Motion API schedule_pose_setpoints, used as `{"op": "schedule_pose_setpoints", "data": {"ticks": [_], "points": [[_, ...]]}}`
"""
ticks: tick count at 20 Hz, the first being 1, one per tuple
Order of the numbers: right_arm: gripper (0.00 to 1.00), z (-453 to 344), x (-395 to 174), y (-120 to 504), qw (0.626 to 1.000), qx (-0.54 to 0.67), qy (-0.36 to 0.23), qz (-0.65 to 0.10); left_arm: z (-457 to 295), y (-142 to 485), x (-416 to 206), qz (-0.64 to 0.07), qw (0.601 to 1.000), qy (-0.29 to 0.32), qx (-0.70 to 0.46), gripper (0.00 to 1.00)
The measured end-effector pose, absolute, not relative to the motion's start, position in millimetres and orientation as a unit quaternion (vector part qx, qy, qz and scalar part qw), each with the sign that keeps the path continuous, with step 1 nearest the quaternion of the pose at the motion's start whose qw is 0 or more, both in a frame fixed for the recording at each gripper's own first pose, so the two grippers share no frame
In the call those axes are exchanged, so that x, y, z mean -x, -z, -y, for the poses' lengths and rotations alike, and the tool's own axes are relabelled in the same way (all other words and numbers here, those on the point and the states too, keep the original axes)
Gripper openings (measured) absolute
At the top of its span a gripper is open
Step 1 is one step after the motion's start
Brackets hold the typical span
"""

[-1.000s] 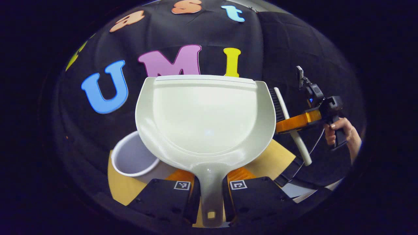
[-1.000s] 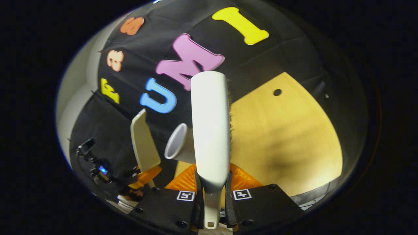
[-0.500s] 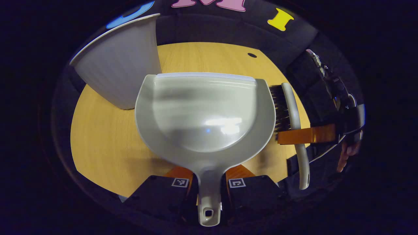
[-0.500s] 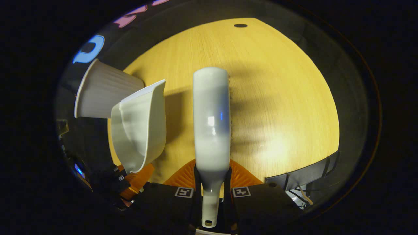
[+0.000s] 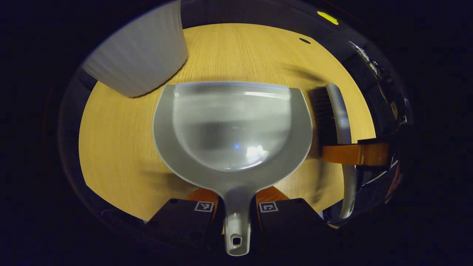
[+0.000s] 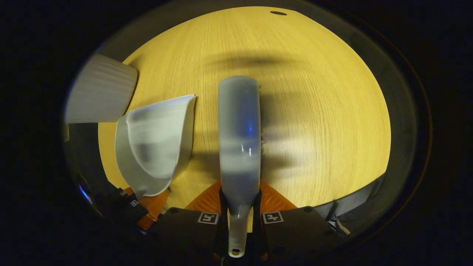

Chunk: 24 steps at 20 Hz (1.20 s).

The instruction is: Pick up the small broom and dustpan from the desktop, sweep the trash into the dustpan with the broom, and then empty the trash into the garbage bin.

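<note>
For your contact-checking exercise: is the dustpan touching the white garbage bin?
Apart. In the left gripper view a strip of bare desktop separates the dustpan rim from the garbage bin; the right gripper view shows them only overlapping.

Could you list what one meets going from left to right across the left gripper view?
Garbage bin → dustpan, its handle clamped in the left gripper → broom → right gripper, whose orange fingers grip the broom's handle.
</note>
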State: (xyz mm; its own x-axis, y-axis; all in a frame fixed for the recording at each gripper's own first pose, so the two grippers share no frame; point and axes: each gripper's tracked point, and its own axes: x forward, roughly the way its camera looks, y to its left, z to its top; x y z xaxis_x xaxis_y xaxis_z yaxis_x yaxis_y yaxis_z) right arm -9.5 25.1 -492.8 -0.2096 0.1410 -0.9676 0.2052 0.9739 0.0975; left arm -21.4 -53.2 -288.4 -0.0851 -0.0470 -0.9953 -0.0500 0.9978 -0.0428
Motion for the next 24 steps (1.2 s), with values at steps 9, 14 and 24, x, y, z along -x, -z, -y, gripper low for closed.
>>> {"op": "schedule_pose_setpoints", "data": {"ticks": [9, 14, 24], "points": [[0.34, -15.1, 13.5, 495.9, 0.604, -0.101, 0.03, -0.79, 52.6, 290.2, 26.2, -0.763, 0.645, -0.003, 0.033, 0.3], [0.81, -5.1, 7.3, 485.4, 0.625, -0.088, 0.032, -0.775, 57.0, 280.2, 30.4, -0.767, 0.641, 0.01, 0.032, 0.88], [0.99, -13.1, 9.7, 379.3, 0.718, -0.165, -0.054, -0.674, 70.4, 192.5, 26.6, -0.679, 0.729, 0.06, 0.056, 0.87]]}}
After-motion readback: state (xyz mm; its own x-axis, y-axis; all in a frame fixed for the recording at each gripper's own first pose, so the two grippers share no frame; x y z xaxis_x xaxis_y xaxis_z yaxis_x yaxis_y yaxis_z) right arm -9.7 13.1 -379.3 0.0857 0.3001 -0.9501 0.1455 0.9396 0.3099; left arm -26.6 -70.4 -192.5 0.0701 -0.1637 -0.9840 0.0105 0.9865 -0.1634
